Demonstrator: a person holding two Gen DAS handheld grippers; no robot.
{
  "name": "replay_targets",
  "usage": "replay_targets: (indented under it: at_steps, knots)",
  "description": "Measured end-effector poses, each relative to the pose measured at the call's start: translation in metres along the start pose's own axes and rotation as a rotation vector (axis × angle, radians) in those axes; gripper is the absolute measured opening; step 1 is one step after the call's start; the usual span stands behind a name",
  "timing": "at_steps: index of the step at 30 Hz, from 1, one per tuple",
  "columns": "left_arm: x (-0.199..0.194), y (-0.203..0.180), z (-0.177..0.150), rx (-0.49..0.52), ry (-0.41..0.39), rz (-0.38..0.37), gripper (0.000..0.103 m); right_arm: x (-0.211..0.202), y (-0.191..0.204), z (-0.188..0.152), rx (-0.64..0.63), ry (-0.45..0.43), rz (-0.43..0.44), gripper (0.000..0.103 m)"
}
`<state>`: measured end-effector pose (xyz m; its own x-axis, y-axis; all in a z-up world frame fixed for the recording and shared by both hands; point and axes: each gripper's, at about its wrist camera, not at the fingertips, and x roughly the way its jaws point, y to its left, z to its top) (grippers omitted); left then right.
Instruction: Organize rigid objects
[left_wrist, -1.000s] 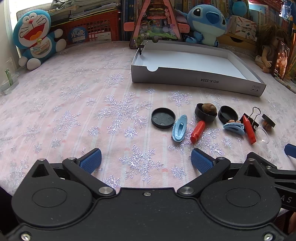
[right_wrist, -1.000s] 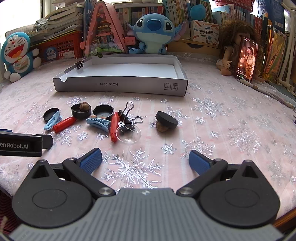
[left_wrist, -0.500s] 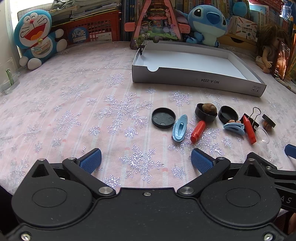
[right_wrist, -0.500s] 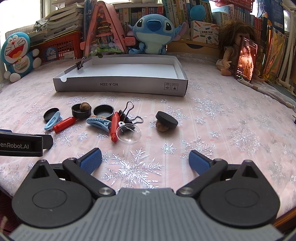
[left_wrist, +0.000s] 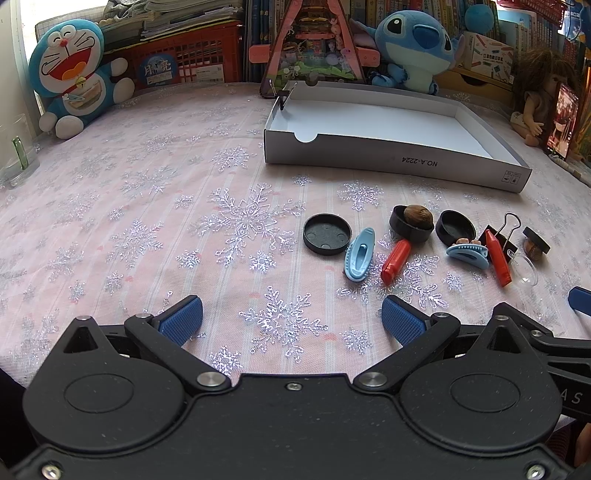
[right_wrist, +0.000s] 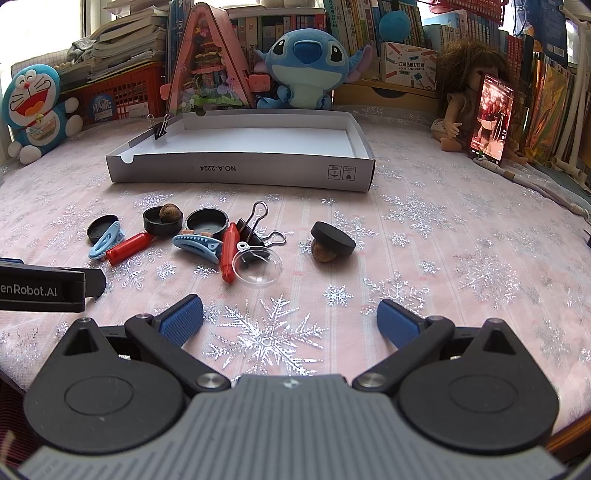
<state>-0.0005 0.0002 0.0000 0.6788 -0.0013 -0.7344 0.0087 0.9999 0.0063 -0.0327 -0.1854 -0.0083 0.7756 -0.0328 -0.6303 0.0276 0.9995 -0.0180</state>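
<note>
Small objects lie in a row on the snowflake cloth in front of a white cardboard tray (left_wrist: 391, 162) (right_wrist: 236, 171): a black lid (left_wrist: 327, 233), a blue clip (left_wrist: 360, 254), a red tube (left_wrist: 396, 261), a black cap holding a nut (left_wrist: 413, 221), another black cap (right_wrist: 205, 220), a second blue clip (right_wrist: 197, 246), a red crayon (right_wrist: 228, 251), binder clips (right_wrist: 258, 230), a clear dome (right_wrist: 257, 266), and a black lid leaning on a nut (right_wrist: 332, 240). My left gripper (left_wrist: 291, 319) and right gripper (right_wrist: 290, 319) are open and empty, hovering near the table's front.
A binder clip (right_wrist: 160, 127) grips the tray's far left corner. Doraemon (left_wrist: 74, 77) and Stitch (right_wrist: 308, 62) plush toys, a doll with a phone (right_wrist: 489, 118), books and a red basket (left_wrist: 192, 62) line the back. A glass (left_wrist: 16, 155) stands at far left.
</note>
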Motion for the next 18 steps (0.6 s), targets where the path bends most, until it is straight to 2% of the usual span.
replay_targets:
  at_steps: [4,18]
  knots:
    - [-0.002,0.001,-0.003,0.002,-0.019,-0.005,0.103,-0.002,0.002,-0.008,0.000,-0.039,0.006,0.103]
    - [-0.006,0.007,-0.010,0.039,-0.072,-0.036,0.103,-0.003,-0.001,-0.010,0.003,-0.074,0.008,0.103]
